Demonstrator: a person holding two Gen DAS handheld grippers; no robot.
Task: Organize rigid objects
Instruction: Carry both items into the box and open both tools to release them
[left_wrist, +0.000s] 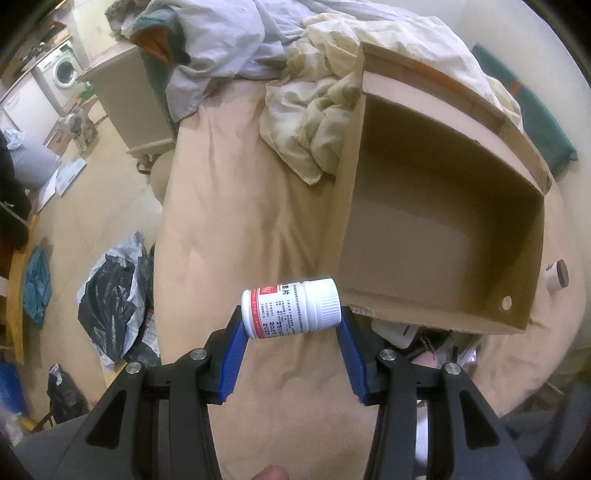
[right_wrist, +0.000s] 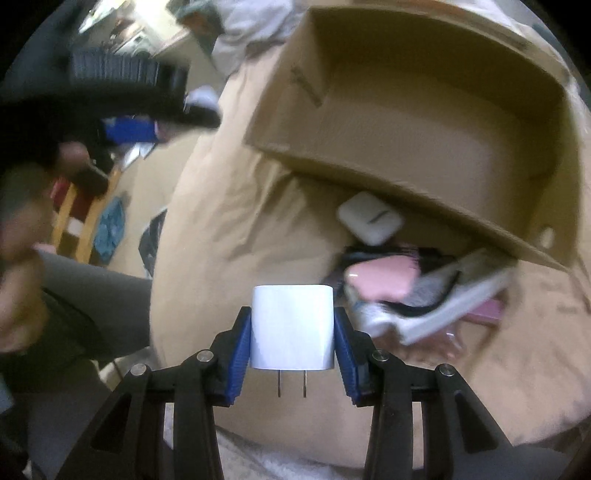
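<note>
My left gripper (left_wrist: 291, 314) is shut on a white pill bottle (left_wrist: 291, 308) with a red-banded label, held sideways above the tan bedspread, just left of the near corner of an open, empty cardboard box (left_wrist: 443, 236). My right gripper (right_wrist: 293, 325) is shut on a white plug-in charger block (right_wrist: 293, 326), prongs pointing toward me, held in front of the same box (right_wrist: 424, 122). A white earbud case (right_wrist: 371, 221), a pink object (right_wrist: 380, 275) and a white flat item (right_wrist: 443, 310) lie on the bed by the box's near wall.
Crumpled cream and grey bedding (left_wrist: 314, 99) is piled behind the box. A small brown-capped jar (left_wrist: 556, 278) lies right of the box. Black plastic bags (left_wrist: 114, 302) sit on the floor left of the bed. The other gripper and hand (right_wrist: 74, 110) blur at left in the right wrist view.
</note>
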